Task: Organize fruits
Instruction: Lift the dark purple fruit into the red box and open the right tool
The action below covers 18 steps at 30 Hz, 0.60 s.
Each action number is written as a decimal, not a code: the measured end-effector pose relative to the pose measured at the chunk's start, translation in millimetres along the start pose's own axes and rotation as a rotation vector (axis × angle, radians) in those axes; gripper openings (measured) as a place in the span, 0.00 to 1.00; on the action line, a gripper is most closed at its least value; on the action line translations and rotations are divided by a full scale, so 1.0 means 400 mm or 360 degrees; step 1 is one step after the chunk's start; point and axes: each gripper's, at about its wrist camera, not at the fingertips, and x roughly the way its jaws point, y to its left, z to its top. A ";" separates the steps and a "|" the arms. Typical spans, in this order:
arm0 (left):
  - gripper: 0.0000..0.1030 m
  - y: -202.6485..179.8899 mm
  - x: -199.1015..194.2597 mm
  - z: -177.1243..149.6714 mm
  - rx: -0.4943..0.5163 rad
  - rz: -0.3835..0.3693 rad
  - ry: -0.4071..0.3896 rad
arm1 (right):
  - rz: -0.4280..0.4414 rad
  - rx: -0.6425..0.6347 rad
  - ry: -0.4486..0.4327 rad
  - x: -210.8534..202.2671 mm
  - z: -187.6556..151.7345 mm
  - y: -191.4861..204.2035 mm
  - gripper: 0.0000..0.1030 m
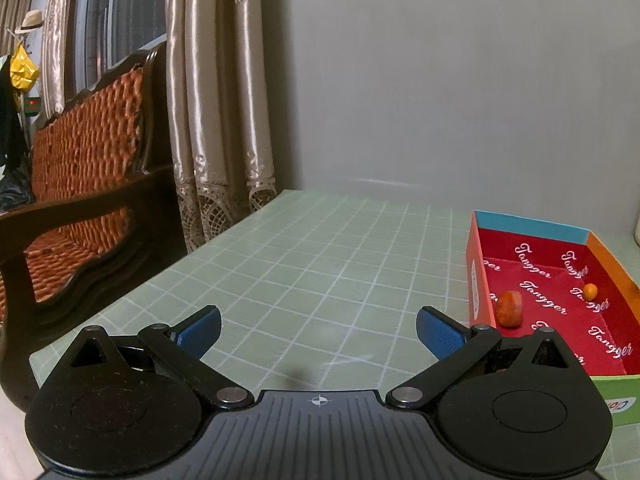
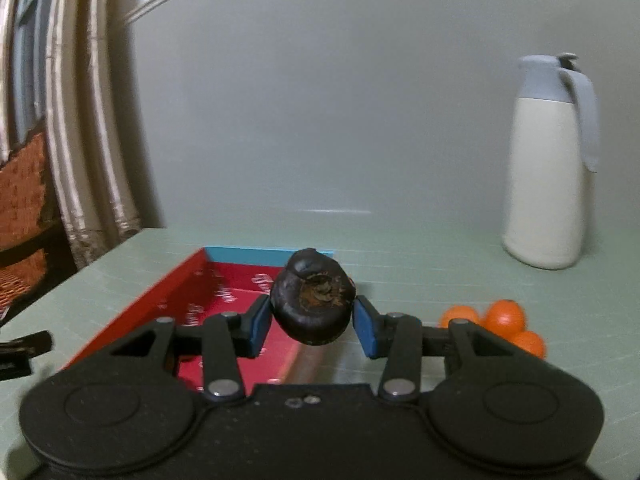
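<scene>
My right gripper (image 2: 313, 326) is shut on a dark, almost black round fruit (image 2: 314, 304), held above the near right corner of the red box (image 2: 168, 292). Three small orange fruits (image 2: 504, 318) lie on the table to the right of that gripper. In the left wrist view the same red box (image 1: 476, 264) with white lettering holds a reddish-orange fruit (image 1: 509, 309) by its left wall and a small orange fruit (image 1: 589, 291) farther right. My left gripper (image 1: 318, 330) stands wide open over the green gridded mat (image 1: 304, 264), left of the box, with nothing between its blue pads.
A white jug with a grey lid and handle (image 2: 550, 164) stands at the back right of the table. A dark wooden bench with an orange woven seat (image 1: 80, 184) and beige curtains (image 1: 216, 92) sit beyond the table's left edge. A grey wall backs the table.
</scene>
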 end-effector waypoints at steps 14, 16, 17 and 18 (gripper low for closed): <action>1.00 0.004 -0.001 -0.003 -0.0003 -0.0003 0.0015 | 0.0074 -0.0211 0.0140 0.043 -0.035 0.115 0.59; 1.00 0.003 -0.002 -0.003 -0.0006 -0.0009 0.0013 | 0.0063 -0.0203 0.0081 0.028 -0.028 0.117 0.76; 1.00 0.001 -0.003 -0.003 -0.0005 -0.0010 0.0013 | 0.0058 -0.0196 0.0056 0.017 -0.025 0.114 0.77; 1.00 -0.001 -0.004 -0.004 -0.0004 -0.0012 0.0011 | 0.0058 -0.0185 0.0037 0.010 -0.023 0.108 0.76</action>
